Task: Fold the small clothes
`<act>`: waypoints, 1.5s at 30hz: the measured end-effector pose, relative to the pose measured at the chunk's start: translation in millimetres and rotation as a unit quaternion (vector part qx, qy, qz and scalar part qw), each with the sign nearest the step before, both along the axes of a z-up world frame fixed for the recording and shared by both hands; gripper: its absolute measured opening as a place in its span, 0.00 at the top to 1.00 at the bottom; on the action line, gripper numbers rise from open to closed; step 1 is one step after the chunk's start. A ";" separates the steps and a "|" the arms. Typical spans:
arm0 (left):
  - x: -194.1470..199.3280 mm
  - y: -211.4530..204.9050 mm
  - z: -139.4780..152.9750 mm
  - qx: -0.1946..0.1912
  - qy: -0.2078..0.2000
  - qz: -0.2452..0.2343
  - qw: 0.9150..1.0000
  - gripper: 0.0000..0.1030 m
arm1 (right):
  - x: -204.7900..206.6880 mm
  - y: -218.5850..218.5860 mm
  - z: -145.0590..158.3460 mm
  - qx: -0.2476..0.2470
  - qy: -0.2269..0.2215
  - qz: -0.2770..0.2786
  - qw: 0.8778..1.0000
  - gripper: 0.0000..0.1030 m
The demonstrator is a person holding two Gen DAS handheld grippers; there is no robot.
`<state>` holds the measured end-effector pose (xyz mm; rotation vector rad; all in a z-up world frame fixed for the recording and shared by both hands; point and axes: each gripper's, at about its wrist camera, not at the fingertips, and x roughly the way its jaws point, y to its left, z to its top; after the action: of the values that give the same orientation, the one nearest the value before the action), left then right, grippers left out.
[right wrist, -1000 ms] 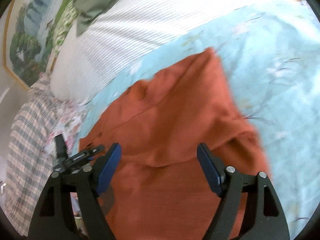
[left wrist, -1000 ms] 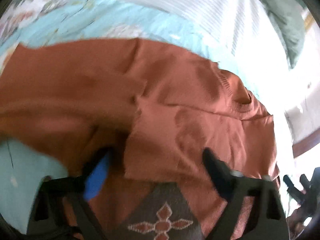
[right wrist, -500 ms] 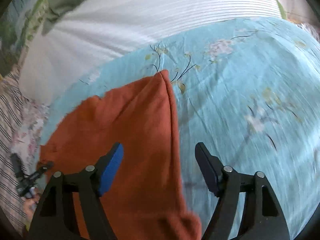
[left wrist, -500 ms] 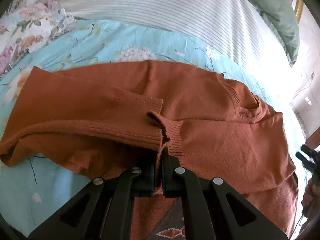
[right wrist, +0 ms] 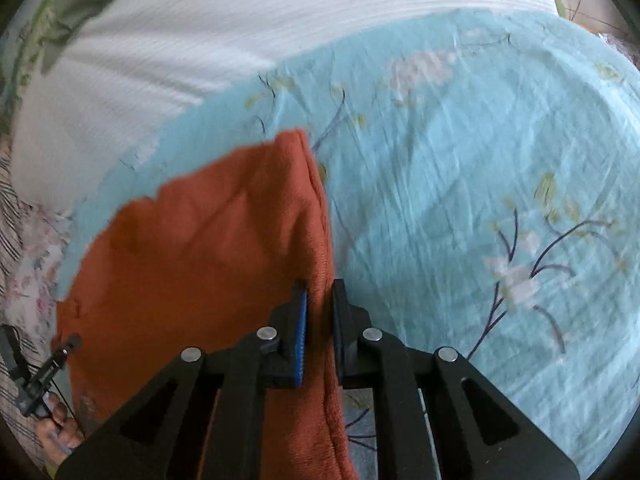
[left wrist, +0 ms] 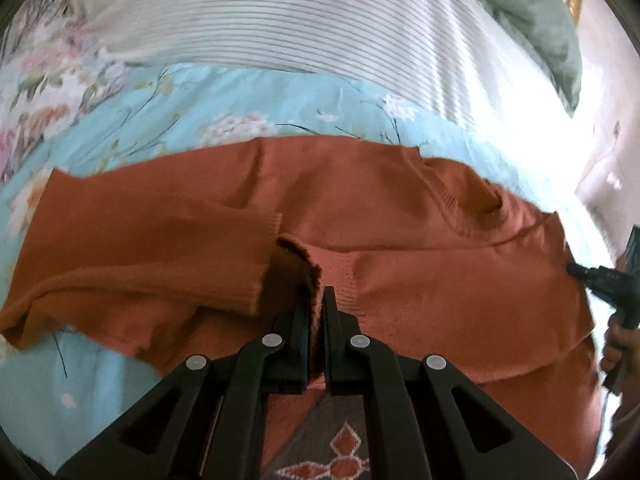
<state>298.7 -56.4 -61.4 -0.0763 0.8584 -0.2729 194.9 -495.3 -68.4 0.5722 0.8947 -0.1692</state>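
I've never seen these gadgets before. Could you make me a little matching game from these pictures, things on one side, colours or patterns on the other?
Things:
1. knitted sweater
2. floral bed sheet
3. ribbed blanket
4. crumpled pillow

Colours or patterns:
A. white with fine stripes
B. rust orange
C. dull green
D. light blue with blossoms

Pairs: 1-B, 2-D, 3-A, 4-C

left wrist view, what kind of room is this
Most likely a bedroom, with the work done on a bed: an orange sweater lies on a light blue floral bedsheet, with a white ribbed blanket and a green pillow beyond it.
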 end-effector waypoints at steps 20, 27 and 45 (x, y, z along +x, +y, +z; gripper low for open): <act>-69.7 71.5 22.3 0.010 -0.024 0.072 0.997 0.67 | -52.8 87.1 5.9 0.012 -0.027 0.081 0.996 0.12; -48.7 54.9 39.7 0.111 -0.065 0.030 0.991 0.43 | -66.7 104.2 28.4 0.009 -0.052 0.091 0.994 0.07; 3.8 29.5 -2.7 0.189 -0.032 -0.082 0.978 0.47 | -124.0 165.2 55.8 0.064 -0.072 0.171 0.981 0.06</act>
<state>302.5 -26.9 -64.2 0.3569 0.8402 -0.2608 70.8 -330.1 -12.6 0.5332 0.8522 0.2391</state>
